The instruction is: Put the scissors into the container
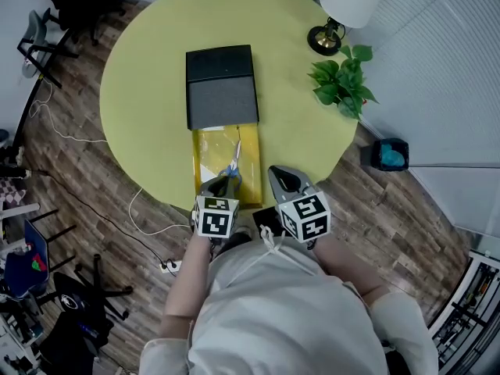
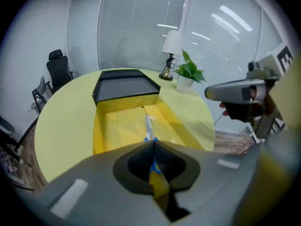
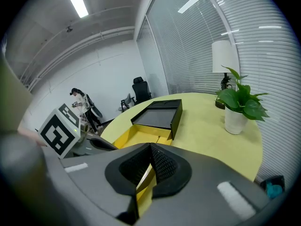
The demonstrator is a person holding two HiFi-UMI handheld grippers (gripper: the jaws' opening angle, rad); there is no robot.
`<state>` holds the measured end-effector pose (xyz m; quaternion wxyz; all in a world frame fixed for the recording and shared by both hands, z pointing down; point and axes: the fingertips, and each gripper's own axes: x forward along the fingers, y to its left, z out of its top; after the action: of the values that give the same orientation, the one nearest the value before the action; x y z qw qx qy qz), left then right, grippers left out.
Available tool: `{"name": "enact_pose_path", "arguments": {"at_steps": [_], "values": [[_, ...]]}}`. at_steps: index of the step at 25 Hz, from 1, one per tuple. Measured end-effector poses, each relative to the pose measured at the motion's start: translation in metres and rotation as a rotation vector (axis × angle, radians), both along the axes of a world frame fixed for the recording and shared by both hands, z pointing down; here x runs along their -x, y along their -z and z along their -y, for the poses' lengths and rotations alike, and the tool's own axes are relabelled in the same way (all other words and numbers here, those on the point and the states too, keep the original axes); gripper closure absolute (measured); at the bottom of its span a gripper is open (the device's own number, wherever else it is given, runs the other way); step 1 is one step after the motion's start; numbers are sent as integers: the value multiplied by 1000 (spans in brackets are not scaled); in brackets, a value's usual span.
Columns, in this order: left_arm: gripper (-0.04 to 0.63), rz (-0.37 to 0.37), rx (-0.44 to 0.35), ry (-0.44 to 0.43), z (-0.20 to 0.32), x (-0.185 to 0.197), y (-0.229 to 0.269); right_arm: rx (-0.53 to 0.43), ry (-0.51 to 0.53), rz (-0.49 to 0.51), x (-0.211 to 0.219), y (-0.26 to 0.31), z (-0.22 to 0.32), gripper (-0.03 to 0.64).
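Two finger pairs shut, empty: scissors lie in container just beyond left gripper, seemingly delivered; right gripper idle.

Operator wears a pale grey short-sleeved shirt (white cord at the neckline). The left gripper and right gripper have matte grey moulded shells. Each carries a cube with black-and-white square markers, and the pads are dark and mesh-textured.

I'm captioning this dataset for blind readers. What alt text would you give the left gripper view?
The left tongs are closed on blue-handled scissors, whose blades point into an open yellow container on a round yellow table. A black lid lies just beyond, near a lamp and potted plant.
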<state>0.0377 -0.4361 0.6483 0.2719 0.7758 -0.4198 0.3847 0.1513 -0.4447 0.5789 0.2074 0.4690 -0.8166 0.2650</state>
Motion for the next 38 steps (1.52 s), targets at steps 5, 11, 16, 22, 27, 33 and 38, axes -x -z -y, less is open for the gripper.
{"name": "enact_pose_path", "arguments": {"at_steps": [5, 11, 16, 22, 27, 33, 38], "values": [[589, -70, -137, -9, 1, -3, 46, -31, 2, 4, 9, 12, -8, 618], [589, -180, -400, -7, -2, -4, 124, -113, -1, 8, 17, 38, -23, 618], [589, -242, -661, 34, -10, 13, 180, -205, -31, 14, 21, 65, -38, 619], [589, -315, -743, 32, -31, 21, 211, -284, -62, 11, 25, 87, -54, 620], [589, -331, -731, 33, -45, 29, 214, -305, -50, -17, 33, 96, -70, 620], [589, -350, -726, 4, -51, 24, 214, -315, -40, -24, 36, 97, -80, 620], [589, -355, -725, -26, -54, 17, 215, -319, -45, -29, 37, 97, -80, 620]]}}
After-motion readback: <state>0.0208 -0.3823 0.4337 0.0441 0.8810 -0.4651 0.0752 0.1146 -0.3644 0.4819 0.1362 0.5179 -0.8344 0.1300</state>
